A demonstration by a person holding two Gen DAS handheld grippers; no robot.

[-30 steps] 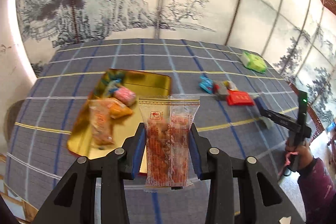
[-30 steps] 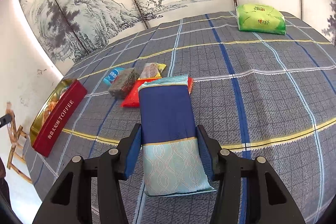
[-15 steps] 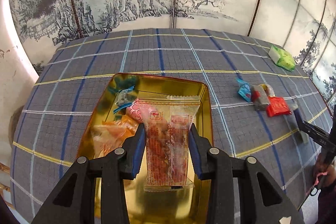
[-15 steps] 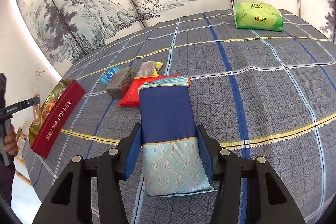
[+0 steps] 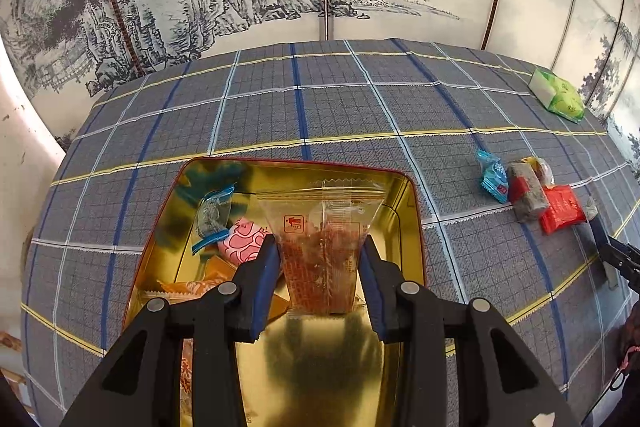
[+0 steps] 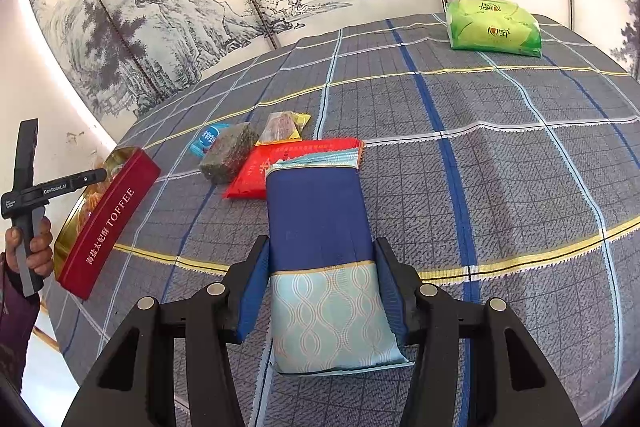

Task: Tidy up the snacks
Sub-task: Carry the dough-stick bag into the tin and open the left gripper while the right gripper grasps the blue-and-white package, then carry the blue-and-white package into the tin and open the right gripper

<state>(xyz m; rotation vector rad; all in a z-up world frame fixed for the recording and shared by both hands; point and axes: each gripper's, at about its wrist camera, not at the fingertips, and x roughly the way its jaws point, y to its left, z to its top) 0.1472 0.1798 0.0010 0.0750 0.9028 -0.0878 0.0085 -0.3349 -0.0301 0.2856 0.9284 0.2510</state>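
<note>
My left gripper (image 5: pixel 318 247) is shut on a clear packet of reddish snack (image 5: pixel 320 223), held upright just above the open gold tin (image 5: pixel 412 211). Inside the tin lie a pink candy (image 5: pixel 242 245), a blue-edged packet (image 5: pixel 212 215) and orange packets (image 5: pixel 192 289). My right gripper (image 6: pixel 321 247) is shut on a long blue and pale-teal packet (image 6: pixel 320 219) over the checked cloth. The right wrist view shows the tin's red TOFFEE side (image 6: pixel 108 219) at far left, with the left gripper's tip (image 6: pixel 96 175) over it.
A red packet (image 6: pixel 280 163), a dark block (image 6: pixel 230 153), a light blue candy (image 6: pixel 208 137) and a yellow-edged packet (image 6: pixel 284 125) lie loose mid-table. A green pack (image 6: pixel 494 25) sits at the far corner. A hand (image 6: pixel 30 243) grips the left tool. A painted screen stands behind the table.
My left gripper has carried the clear packet forward and down, from beside the tin to right over its inside. The right gripper and blue packet have stayed put.
</note>
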